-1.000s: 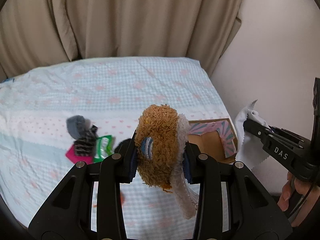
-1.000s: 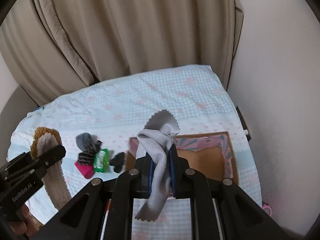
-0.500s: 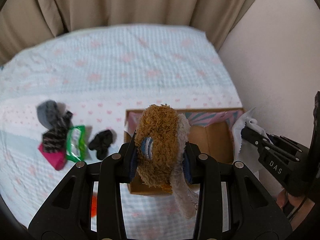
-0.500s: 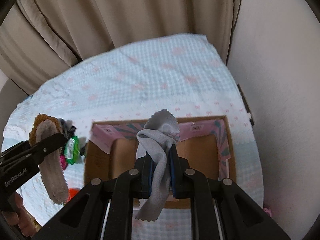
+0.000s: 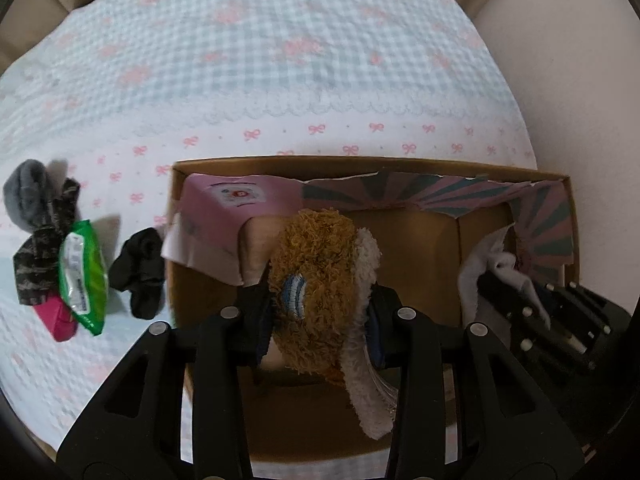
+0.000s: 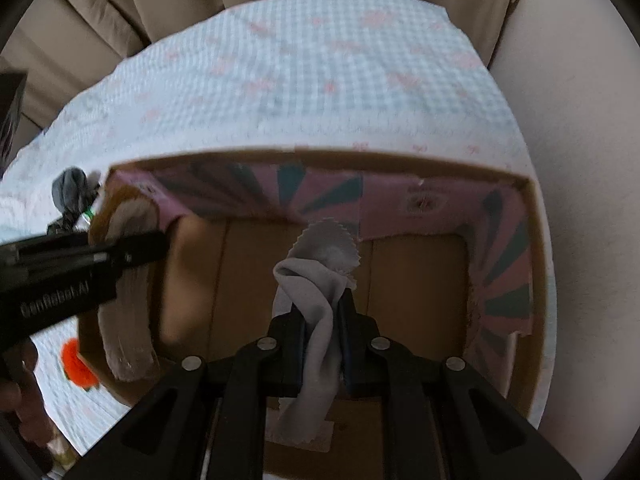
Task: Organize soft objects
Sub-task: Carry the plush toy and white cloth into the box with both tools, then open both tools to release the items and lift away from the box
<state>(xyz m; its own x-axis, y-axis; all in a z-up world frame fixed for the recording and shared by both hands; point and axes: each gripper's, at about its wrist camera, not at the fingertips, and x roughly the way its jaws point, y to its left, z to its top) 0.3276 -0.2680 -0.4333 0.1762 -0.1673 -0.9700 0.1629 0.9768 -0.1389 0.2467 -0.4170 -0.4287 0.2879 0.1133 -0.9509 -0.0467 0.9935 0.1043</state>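
Note:
My left gripper [image 5: 318, 316] is shut on a fuzzy brown and cream slipper [image 5: 320, 276] and holds it over the left part of an open cardboard box [image 5: 360, 162] with pink and teal flaps. My right gripper [image 6: 322, 312] is shut on a grey cloth [image 6: 320, 280] with a zigzag edge, held above the middle of the box [image 6: 420, 276]. The slipper [image 6: 124, 320] and the left gripper [image 6: 100, 256] show at the left of the right wrist view. The right gripper with the cloth [image 5: 500, 268] shows at the right of the left wrist view.
The box lies on a bed with a blue checked and pink bow cover [image 5: 280, 60]. Left of the box lie a black sock [image 5: 140, 272], a green packet [image 5: 82, 276], a grey and camouflage bundle [image 5: 36, 220] and a pink item [image 5: 56, 316]. An orange thing [image 6: 76, 364] lies near the box. A wall is on the right.
Both grippers have moved forward and down over the box, which now fills more of both views. The slipper and the cloth stay held.

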